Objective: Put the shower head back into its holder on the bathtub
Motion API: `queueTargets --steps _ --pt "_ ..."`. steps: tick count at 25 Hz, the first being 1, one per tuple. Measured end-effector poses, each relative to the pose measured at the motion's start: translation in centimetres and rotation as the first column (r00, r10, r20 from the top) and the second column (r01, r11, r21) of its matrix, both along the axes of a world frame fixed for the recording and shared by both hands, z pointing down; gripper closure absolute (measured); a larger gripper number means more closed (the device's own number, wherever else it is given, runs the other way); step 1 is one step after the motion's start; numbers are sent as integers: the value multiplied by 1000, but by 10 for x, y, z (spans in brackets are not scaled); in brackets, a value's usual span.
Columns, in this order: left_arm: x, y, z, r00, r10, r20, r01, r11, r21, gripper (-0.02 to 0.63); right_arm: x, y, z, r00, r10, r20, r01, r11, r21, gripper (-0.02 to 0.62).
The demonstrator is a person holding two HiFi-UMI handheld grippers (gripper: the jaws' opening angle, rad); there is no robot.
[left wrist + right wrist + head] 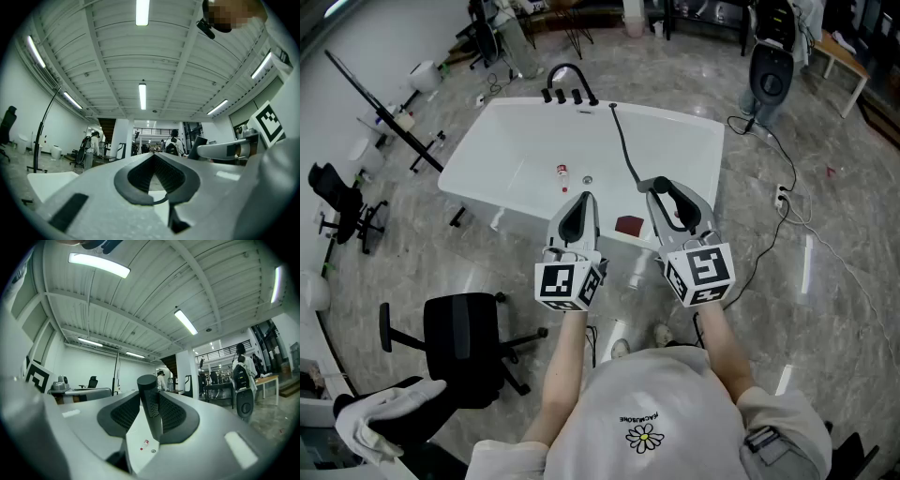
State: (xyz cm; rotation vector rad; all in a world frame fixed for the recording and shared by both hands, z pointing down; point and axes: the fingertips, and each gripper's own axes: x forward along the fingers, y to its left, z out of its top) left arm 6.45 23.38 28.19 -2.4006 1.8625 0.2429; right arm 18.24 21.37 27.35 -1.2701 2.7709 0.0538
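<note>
Right gripper [151, 401] jaws grasp the black shower head [147, 383] above the near rim of the white bathtub [530, 150]; left gripper [153, 158] jaws clenched, empty.

left gripper [582, 201]: jaws fully together, nothing between them. right gripper [669, 195]: jaws wide, clamped on the shower head [150, 401] handle (pads on both sides). Both forearms [565, 367] reach forward side by side, grippers roughly level.
</note>
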Motion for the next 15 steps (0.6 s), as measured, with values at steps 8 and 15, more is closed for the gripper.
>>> queueTargets --steps 8,15 --pt "12 -14 6 1000 -23 16 23 1000 -18 606 12 -19 5 999 -36 37 37 999 -23 465" --pt "19 -18 22 996 -88 20 88 995 -46 606 29 -37 13 997 -69 45 71 997 -37 465"
